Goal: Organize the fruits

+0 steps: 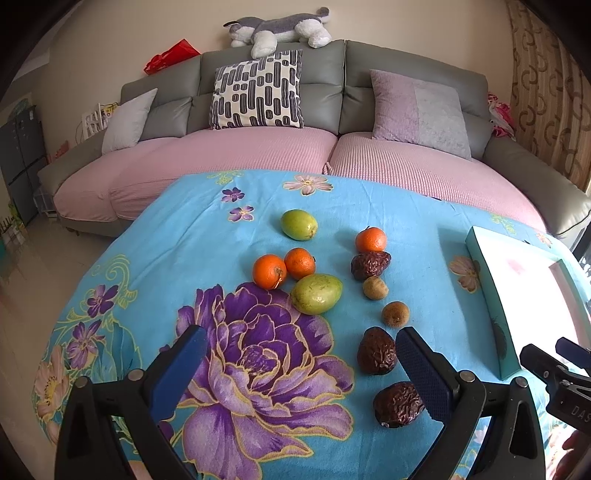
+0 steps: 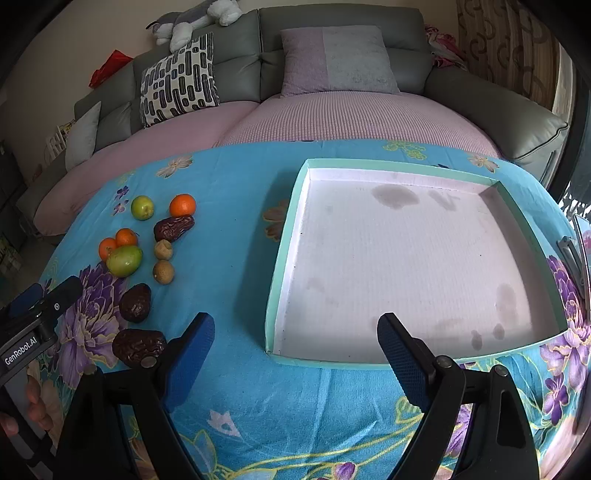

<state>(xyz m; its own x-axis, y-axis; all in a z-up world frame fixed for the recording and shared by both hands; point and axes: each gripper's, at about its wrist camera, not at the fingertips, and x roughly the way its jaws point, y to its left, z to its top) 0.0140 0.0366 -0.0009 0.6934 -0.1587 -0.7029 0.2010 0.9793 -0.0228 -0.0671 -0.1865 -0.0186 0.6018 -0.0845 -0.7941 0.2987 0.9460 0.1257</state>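
Table point(image 1: 221, 236) under blue floral cloth; fruits point(image 1: 316, 293) loose at 12 o'clock, teal tray point(image 2: 288, 254) at 2. Grey sofa point(image 1: 258, 74) behind. Left gripper point(image 1: 299, 365), right gripper point(image 2: 295, 350): jaws apart, holding nothing.

A grey sofa point(image 1: 258, 74) with pink seat covers point(image 1: 207, 158) stands behind the tabletop, which is draped in a blue flowered cloth point(image 1: 207, 236). A plush husky point(image 1: 277, 27) sprawls along the sofa's top, above a black-and-white patterned cushion point(image 1: 258, 94). A lilac cushion point(image 2: 338, 59) leans further right, near the patterned curtain point(image 1: 550, 74). A red bag point(image 1: 170, 55) sits behind the sofa's left end.
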